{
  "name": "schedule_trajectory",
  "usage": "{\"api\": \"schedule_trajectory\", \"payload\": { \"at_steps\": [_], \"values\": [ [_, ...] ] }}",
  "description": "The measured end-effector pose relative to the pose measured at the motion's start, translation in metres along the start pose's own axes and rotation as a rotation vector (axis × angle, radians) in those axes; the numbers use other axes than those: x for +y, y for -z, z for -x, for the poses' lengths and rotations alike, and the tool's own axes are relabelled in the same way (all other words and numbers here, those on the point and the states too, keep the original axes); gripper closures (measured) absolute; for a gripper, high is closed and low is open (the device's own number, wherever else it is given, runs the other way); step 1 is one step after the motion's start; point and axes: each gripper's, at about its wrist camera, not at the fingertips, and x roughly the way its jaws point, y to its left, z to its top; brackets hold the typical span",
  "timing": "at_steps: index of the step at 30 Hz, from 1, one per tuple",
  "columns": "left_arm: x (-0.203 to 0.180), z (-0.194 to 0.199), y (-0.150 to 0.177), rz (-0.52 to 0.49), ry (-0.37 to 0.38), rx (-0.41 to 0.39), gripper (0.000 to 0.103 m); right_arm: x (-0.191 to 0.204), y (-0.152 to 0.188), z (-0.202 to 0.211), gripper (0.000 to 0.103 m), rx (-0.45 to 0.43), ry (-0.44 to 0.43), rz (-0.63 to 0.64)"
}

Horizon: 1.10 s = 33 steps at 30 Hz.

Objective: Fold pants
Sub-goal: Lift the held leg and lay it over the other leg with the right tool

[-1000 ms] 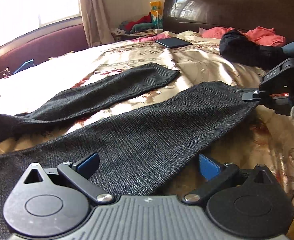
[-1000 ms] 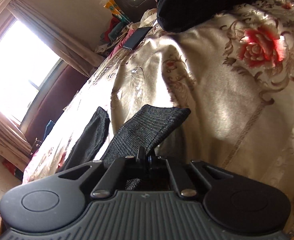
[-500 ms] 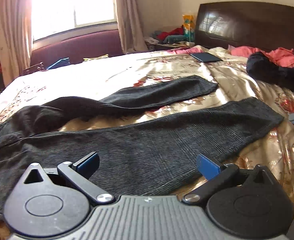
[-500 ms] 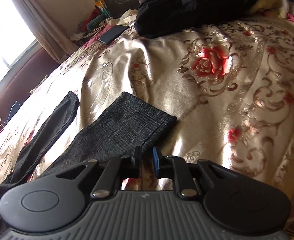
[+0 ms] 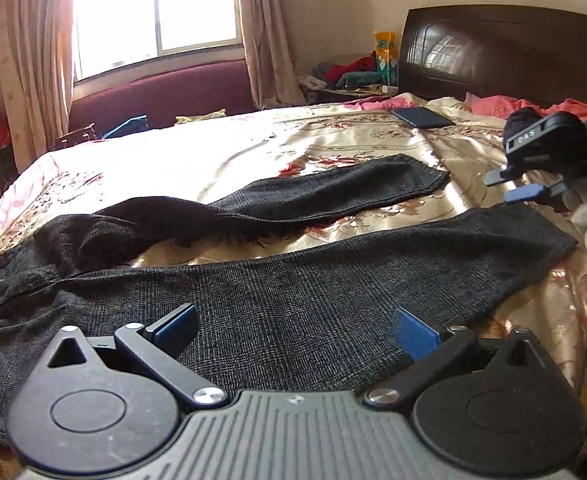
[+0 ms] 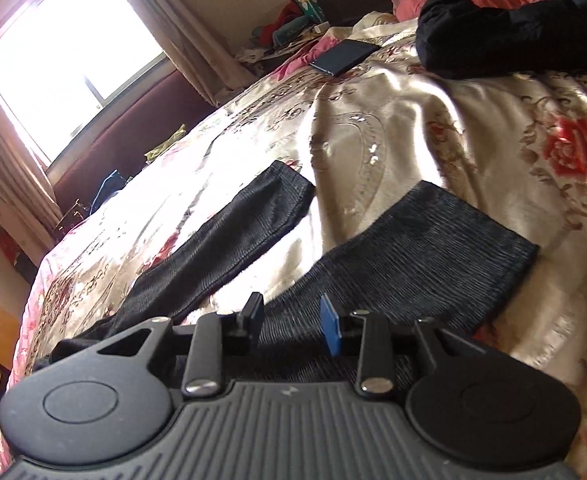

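Dark grey pants (image 5: pixel 293 280) are lying flat across the floral satin bedspread (image 5: pixel 221 152), legs pointing toward the headboard (image 5: pixel 493 52).

The left gripper (image 5: pixel 295 330) is hovering over the nearer leg, fingers spread wide and pinching nothing. The right gripper (image 6: pixel 291 320) is hanging above that leg's cuff, its jaws opening, no cloth between them. A phone (image 6: pixel 343 56) and black clothing (image 6: pixel 505 36) are sitting near the pillows.

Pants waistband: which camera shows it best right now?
The left wrist view: the pants lie spread from waistband to both leg ends. The right wrist view shows only the two leg ends; the waistband is hidden behind the right gripper.
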Motion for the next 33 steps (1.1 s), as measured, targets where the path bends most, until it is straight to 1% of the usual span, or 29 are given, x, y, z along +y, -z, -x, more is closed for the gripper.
{"api": "schedule_trajectory", "payload": {
  "at_steps": [3, 5, 7, 8, 11, 12, 15, 17, 18, 20, 21, 23, 25, 27, 28, 29, 30, 31, 32, 33],
  "values": [
    [0.0, -0.041, -0.013, 0.037, 0.05, -0.021, 0.0, -0.007, -0.023, -0.065, 0.069, -0.006, -0.011, -0.091],
    [-0.006, -0.074, -0.026, 0.02, 0.092, -0.05, 0.0, -0.014, -0.035, -0.1, 0.069, 0.0, -0.015, -0.134],
    [-0.013, -0.101, -0.038, -0.002, 0.133, -0.088, 0.0, -0.019, -0.041, -0.124, 0.069, 0.017, -0.045, -0.174],
    [-0.015, -0.111, -0.041, -0.01, 0.151, -0.098, 0.0, -0.021, -0.044, -0.135, 0.072, 0.02, -0.057, -0.186],
    [-0.023, -0.135, -0.053, -0.023, 0.204, -0.087, 0.0, -0.018, -0.048, -0.147, 0.072, -0.002, -0.044, -0.205],
    [-0.024, -0.14, -0.054, -0.026, 0.209, -0.077, 0.0, -0.017, -0.049, -0.149, 0.072, -0.016, -0.04, -0.211],
    [-0.026, -0.148, -0.054, -0.041, 0.193, -0.075, 0.0, -0.015, -0.049, -0.159, 0.072, -0.044, -0.042, -0.218],
    [-0.026, -0.152, -0.053, -0.042, 0.186, -0.067, 0.0, -0.012, -0.05, -0.166, 0.082, -0.058, -0.034, -0.212],
    [-0.024, -0.151, -0.052, -0.044, 0.178, -0.069, 0.0, -0.012, -0.051, -0.167, 0.098, -0.054, -0.025, -0.224],
    [-0.023, -0.147, -0.05, -0.069, 0.145, -0.081, 0.0, -0.017, -0.051, -0.158, 0.099, -0.064, -0.061, -0.259],
    [-0.023, -0.143, -0.049, -0.084, 0.13, -0.091, 0.0, -0.017, -0.053, -0.149, 0.099, -0.078, -0.067, -0.253],
    [-0.021, -0.13, -0.048, -0.103, 0.098, -0.106, 0.0, -0.018, -0.059, -0.125, 0.099, -0.112, -0.066, -0.218],
    [-0.019, -0.115, -0.047, -0.085, 0.085, -0.102, 0.0, -0.024, -0.066, -0.099, 0.099, -0.143, -0.054, -0.211],
    [-0.016, -0.104, -0.047, -0.053, 0.103, -0.08, 0.0, -0.03, -0.075, -0.083, 0.099, -0.173, 0.023, -0.15],
    [-0.016, -0.102, -0.046, -0.056, 0.107, -0.074, 0.0, -0.033, -0.079, -0.084, 0.099, -0.158, 0.052, -0.12],
    [-0.016, -0.101, -0.044, -0.07, 0.096, -0.066, 0.0, -0.04, -0.08, -0.087, 0.099, -0.117, 0.089, -0.105],
    [-0.015, -0.101, -0.042, -0.081, 0.086, -0.051, 0.0, -0.044, -0.079, -0.091, 0.095, -0.063, 0.133, -0.102],
    [-0.011, -0.101, -0.04, -0.08, 0.084, -0.024, 0.0, -0.046, -0.078, -0.093, 0.093, -0.022, 0.174, -0.093],
    [-0.003, -0.101, -0.037, -0.063, 0.087, -0.002, 0.0, -0.047, -0.07, -0.092, 0.093, -0.005, 0.209, -0.073],
    [0.007, -0.099, -0.035, -0.046, 0.086, 0.011, 0.0, -0.047, -0.066, -0.086, 0.091, -0.015, 0.206, -0.06]
  ]
}}
